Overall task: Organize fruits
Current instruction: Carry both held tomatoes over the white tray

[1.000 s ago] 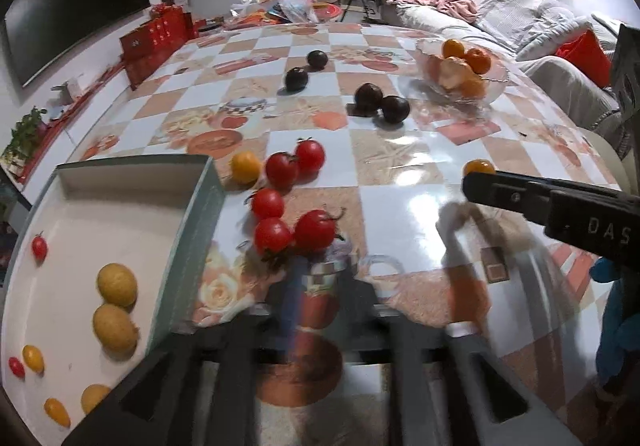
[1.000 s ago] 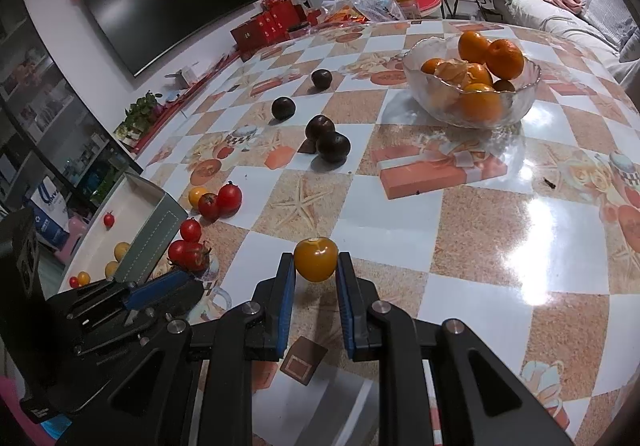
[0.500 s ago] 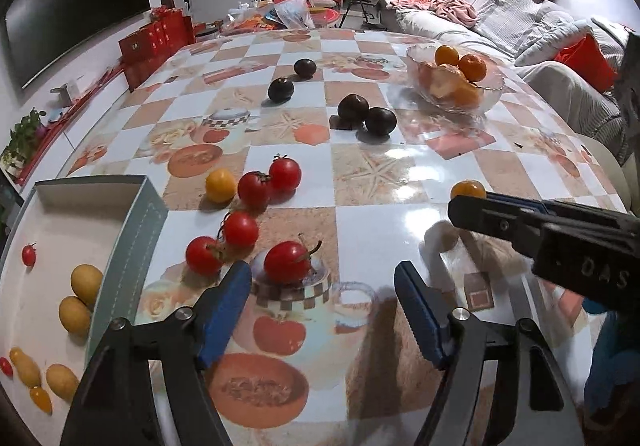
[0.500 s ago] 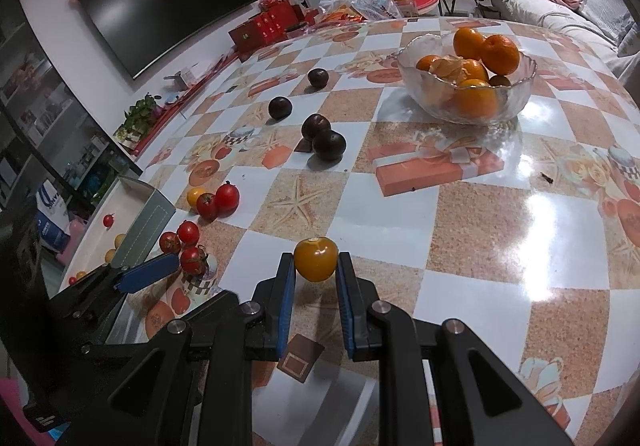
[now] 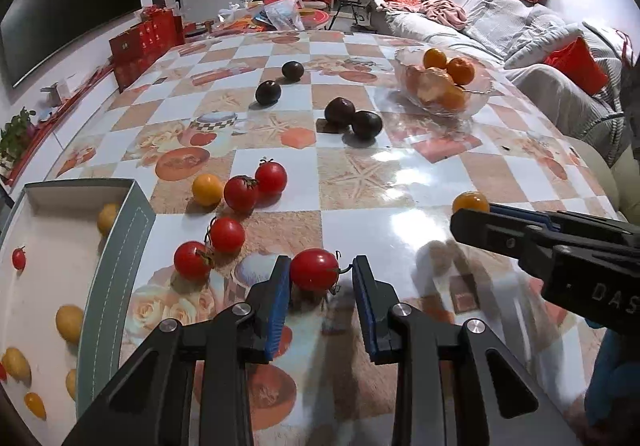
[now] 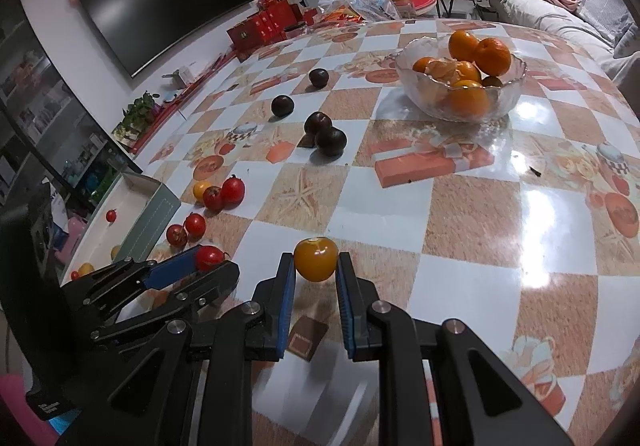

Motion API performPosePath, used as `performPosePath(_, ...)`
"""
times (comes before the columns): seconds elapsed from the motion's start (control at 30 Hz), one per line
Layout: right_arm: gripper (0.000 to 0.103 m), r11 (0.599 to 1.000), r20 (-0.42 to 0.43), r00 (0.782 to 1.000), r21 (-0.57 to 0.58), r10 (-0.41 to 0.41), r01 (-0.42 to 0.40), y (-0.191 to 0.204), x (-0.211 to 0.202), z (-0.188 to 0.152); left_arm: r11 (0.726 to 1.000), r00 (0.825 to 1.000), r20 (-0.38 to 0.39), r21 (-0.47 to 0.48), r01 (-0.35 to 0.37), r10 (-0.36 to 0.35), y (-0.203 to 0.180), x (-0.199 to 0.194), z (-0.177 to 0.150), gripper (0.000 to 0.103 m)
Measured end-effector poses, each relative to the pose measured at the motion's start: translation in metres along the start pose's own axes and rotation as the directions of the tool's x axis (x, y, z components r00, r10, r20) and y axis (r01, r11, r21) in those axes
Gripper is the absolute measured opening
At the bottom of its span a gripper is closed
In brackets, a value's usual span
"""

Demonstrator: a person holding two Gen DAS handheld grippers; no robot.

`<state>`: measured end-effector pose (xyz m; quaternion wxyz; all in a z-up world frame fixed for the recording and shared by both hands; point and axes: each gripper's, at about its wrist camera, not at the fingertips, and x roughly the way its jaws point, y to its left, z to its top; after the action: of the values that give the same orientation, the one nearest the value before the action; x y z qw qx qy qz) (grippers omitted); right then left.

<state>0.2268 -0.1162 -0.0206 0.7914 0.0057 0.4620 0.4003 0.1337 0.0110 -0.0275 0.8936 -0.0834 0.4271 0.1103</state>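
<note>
A red tomato (image 5: 314, 269) lies on the checkered table between the blue pads of my left gripper (image 5: 320, 278). Its jaws are closing; the left pad touches the fruit and a small gap shows at the right pad. In the right wrist view this tomato (image 6: 209, 257) sits at the left gripper's tips (image 6: 202, 266). My right gripper (image 6: 316, 274) is shut on a yellow-orange tomato (image 6: 315, 259), held just above the table. The left wrist view shows that gripper (image 5: 472, 216) entering from the right. Loose red tomatoes (image 5: 227, 234) and a yellow one (image 5: 207, 189) lie near the grey box (image 5: 120, 266).
The box at the left holds small yellow fruits (image 5: 69, 322) and cherry tomatoes (image 5: 18, 258). Several dark plums (image 5: 366, 124) lie mid-table. A glass bowl (image 5: 482, 92) of oranges stands at the far right. A sofa lies beyond the table's right edge.
My left gripper's jaws spread wide around the red tomato, then narrowed onto it. The right gripper stayed still, keeping its yellow-orange tomato.
</note>
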Motion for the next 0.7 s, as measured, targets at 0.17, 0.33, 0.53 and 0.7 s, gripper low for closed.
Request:
performPosePath(0.17,0.022,1.0,-0.004,1.0,-0.012,-0.006,0.006,0.007,-0.008,-0.006,1.0,1.0,0.003,0.008,0.029,-0.029,-0.002,-0.019,-0.007,0.033)
performPosePath(0.33,0.022,1.0,-0.017,1.0,-0.019,-0.007,0.007,0.019,-0.015,-0.015,0.999,0.999,0.002,0.007,0.051,-0.051,0.0,-0.038,-0.013,0.033)
performPosePath(0.53,0.022,0.999,-0.02,1.0,-0.045,-0.012,0.011,0.041,-0.028,-0.022,0.998,0.997,0.027,0.003,0.069,-0.07,0.012,-0.071,-0.019,0.033)
performPosePath(0.7,0.022,0.996,-0.02,1.0,-0.09,-0.003,0.002,0.074,-0.035,-0.023,0.999,0.998,0.041,-0.004,0.043,-0.042,0.034,-0.096,-0.027,0.033)
